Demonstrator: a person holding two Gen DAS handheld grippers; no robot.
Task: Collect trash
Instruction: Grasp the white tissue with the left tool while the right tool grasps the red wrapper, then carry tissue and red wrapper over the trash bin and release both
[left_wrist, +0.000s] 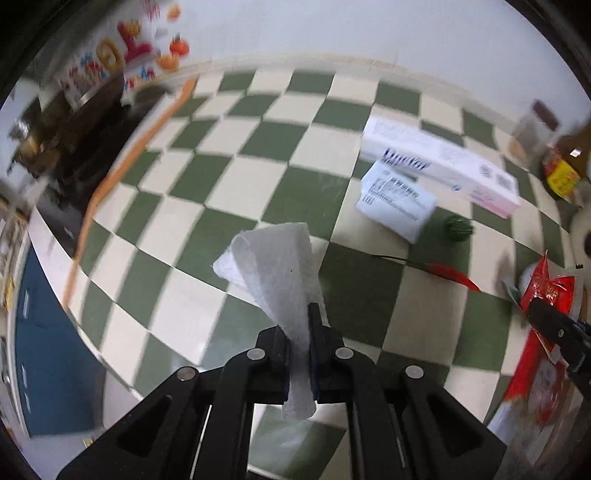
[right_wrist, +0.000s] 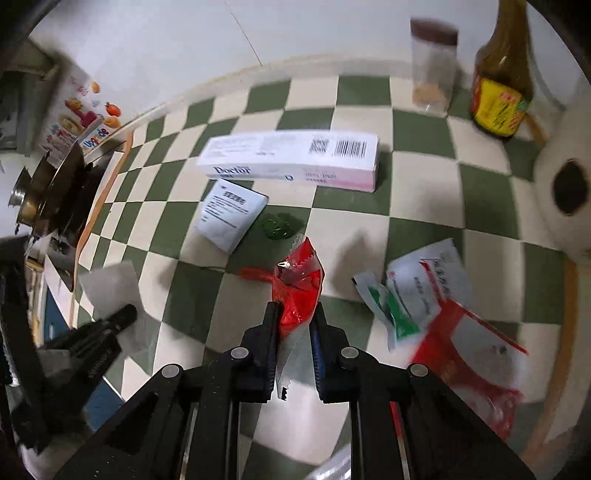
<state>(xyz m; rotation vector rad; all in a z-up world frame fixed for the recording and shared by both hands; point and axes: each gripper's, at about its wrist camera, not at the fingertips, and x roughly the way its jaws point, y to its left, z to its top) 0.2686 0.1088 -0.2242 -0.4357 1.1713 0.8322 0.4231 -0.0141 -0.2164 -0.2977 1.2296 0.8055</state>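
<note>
Left gripper (left_wrist: 300, 334): jaws pinching white tissue (left_wrist: 275, 264); right gripper (right_wrist: 295, 326): jaws pinching red wrapper (right_wrist: 298, 286); carry step, seemingly; next: bin, unseen; leftover carton (right_wrist: 291, 158) at twelve o'clock on table (right_wrist: 424, 206).

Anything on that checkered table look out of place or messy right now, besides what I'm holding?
Yes. A long white box lies flat with a folded leaflet beside it. Loose packets and a red wrapper are strewn at the right, and a red chili lies on the table. Nothing looks spilled.
</note>
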